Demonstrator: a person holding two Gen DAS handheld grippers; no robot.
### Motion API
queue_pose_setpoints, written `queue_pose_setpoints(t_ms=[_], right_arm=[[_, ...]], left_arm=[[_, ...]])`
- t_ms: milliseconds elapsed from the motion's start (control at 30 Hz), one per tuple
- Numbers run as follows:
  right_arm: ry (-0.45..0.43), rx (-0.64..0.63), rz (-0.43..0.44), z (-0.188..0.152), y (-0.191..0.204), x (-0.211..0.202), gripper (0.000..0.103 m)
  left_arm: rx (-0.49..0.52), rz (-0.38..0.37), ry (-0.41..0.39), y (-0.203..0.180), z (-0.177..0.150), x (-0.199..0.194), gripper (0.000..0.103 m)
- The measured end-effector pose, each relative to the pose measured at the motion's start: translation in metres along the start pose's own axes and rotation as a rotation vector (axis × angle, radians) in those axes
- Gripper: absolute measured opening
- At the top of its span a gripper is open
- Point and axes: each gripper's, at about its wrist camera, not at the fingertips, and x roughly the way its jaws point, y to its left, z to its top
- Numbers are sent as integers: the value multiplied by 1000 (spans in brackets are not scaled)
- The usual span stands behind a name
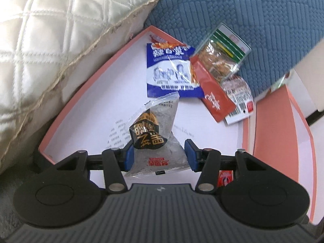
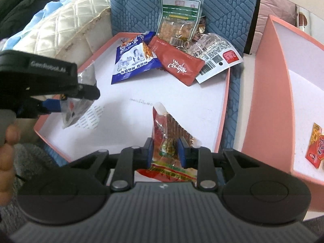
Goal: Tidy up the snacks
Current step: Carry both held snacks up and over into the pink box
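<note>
Left gripper (image 1: 160, 155) clenched on a silvery clear snack packet (image 1: 160, 141) with a black-and-gold label, lifted above the white floor of the pink tray (image 1: 97, 77). Right gripper (image 2: 165, 148) clamped on a red-and-clear snack pouch (image 2: 168, 139), pads pressing both sides, near the tray's near edge. Heaped at the far right corner of the tray: a blue-and-white packet (image 2: 133, 58), a red sachet (image 2: 178, 64), a white barcode packet (image 2: 216, 54) and a green-topped clear bag (image 2: 179, 20), propped against the blue cushion (image 2: 228, 10). To the right, a second pink box (image 2: 269, 77) holding one red-and-yellow snack (image 2: 317, 145). At far left, a cream quilted pillow (image 1: 50, 40).
</note>
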Motion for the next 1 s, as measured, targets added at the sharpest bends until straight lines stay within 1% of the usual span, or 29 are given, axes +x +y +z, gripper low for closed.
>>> queue_pose_setpoints(t_ms=[167, 267, 300, 500, 600, 1000], right_arm=[[-15, 4, 5, -7, 2, -7, 28], [-38, -2, 7, -10, 3, -14, 26], [-41, -3, 6, -11, 4, -16, 23], [-59, 18, 1, -10, 1, -28, 21], [-70, 26, -1, -9, -1, -33, 19], [-123, 80, 6, 2, -13, -63, 19]], left_arm=[[21, -14, 1, 2, -10, -8, 56], [24, -14, 1, 2, -13, -10, 56], [24, -14, 2, 3, -14, -11, 56], [40, -19, 1, -1, -16, -19, 56], [48, -25, -8, -6, -17, -25, 56], [103, -41, -49, -35, -12, -56, 56]])
